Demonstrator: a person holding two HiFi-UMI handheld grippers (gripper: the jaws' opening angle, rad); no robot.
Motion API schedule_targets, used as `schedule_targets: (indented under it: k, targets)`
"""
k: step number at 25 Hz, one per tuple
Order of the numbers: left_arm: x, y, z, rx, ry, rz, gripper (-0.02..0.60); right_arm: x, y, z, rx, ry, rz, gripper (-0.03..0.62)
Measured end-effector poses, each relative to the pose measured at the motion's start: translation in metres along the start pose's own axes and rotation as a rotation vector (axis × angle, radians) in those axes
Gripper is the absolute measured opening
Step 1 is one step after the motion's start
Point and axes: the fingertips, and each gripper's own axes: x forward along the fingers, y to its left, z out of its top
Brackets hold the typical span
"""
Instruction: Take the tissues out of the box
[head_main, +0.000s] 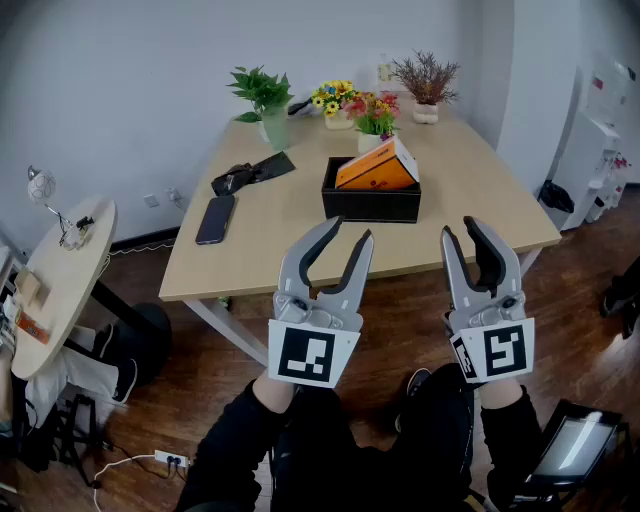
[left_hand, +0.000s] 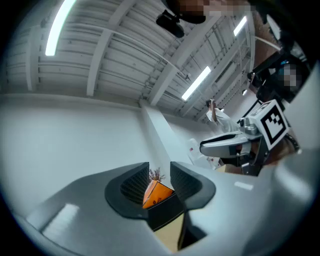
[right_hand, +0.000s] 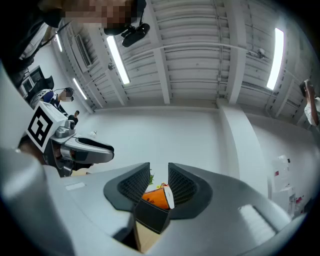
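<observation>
An orange tissue pack (head_main: 375, 168) stands tilted in a black open box (head_main: 370, 205) at the middle of the wooden table (head_main: 480, 190). I hold both grippers up in the air, short of the table's near edge. The left gripper (head_main: 351, 229) and the right gripper (head_main: 459, 227) point toward the box. Each has its jaws only a narrow gap apart, with nothing between them. In the left gripper view the pack (left_hand: 156, 194) shows far off through that gap (left_hand: 159, 172). The right gripper view frames the pack (right_hand: 156, 196) the same way.
A dark phone (head_main: 216, 218) and a black pouch (head_main: 252, 172) lie on the table's left part. Potted plants (head_main: 262, 100) and flowers (head_main: 350, 105) line its far edge. A round side table (head_main: 60, 280) stands at the left, and a white cabinet (head_main: 600, 150) at the right.
</observation>
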Motion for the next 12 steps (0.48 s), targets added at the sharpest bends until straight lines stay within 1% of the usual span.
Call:
schedule_targets:
  k: [3,5,7,9,12]
  targets:
    - [0.03,0.007,-0.008,0.016,0.018,-0.061,0.139,0.022,-0.014,-0.013,-0.02,0.035,0.046,0.131]
    - [0.049,0.014,-0.016,0.051,0.044,-0.102,0.189,0.039,-0.022,-0.025,-0.031,0.067,0.086,0.143]
    - [0.066,0.021,-0.029,0.089,0.085,-0.142,0.219,0.059,-0.029,-0.038,-0.028,0.104,0.128,0.152]
    - [0.083,0.027,-0.046,0.114,0.14,-0.191,0.231,0.082,-0.032,-0.051,-0.03,0.141,0.175,0.167]
    - [0.108,0.036,-0.076,0.12,0.226,-0.281,0.236,0.118,-0.03,-0.078,-0.071,0.215,0.268,0.203]
